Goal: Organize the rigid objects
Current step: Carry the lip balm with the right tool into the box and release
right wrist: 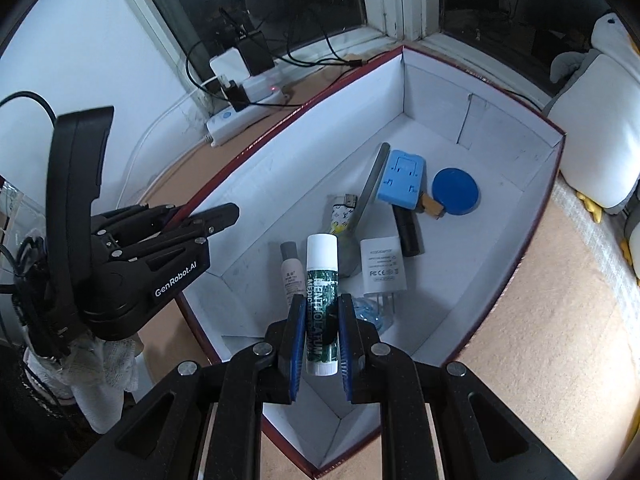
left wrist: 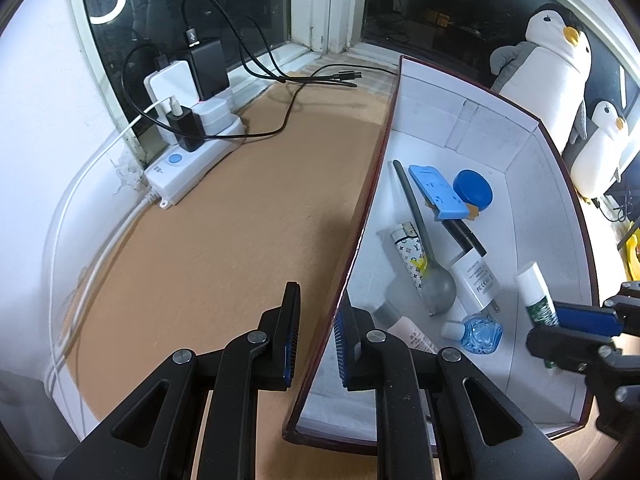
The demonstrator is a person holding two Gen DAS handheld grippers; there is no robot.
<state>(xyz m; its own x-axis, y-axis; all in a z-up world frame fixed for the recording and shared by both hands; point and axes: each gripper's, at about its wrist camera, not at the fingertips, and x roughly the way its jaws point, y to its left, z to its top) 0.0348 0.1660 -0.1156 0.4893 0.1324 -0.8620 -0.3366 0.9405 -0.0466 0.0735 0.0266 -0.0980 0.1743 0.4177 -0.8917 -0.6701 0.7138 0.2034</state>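
A white-lined cardboard box (left wrist: pixel 460 120) with a dark red rim stands on the brown mat. My left gripper (left wrist: pixel 318 312) straddles its left wall and is shut on it, as the right wrist view also shows for the left gripper (right wrist: pixel 192 216). My right gripper (right wrist: pixel 322 304) hangs over the box's near end, shut on a green-and-white lip balm stick (right wrist: pixel 322 264). Inside the box (right wrist: pixel 440 92) lie a grey spoon (right wrist: pixel 370 188), a blue stand (right wrist: pixel 402 178), a blue lid (right wrist: pixel 456 192), a lighter (right wrist: pixel 340 212), a white charger (right wrist: pixel 382 266), a pale tube (right wrist: pixel 291 276) and a small blue bottle (left wrist: pixel 478 332).
A white power strip (left wrist: pixel 192 152) with chargers and black cables (left wrist: pixel 280 76) sits at the back left by the window. Two penguin plush toys (left wrist: pixel 548 64) lean at the right of the box. The brown mat (left wrist: pixel 240 220) lies left of the box.
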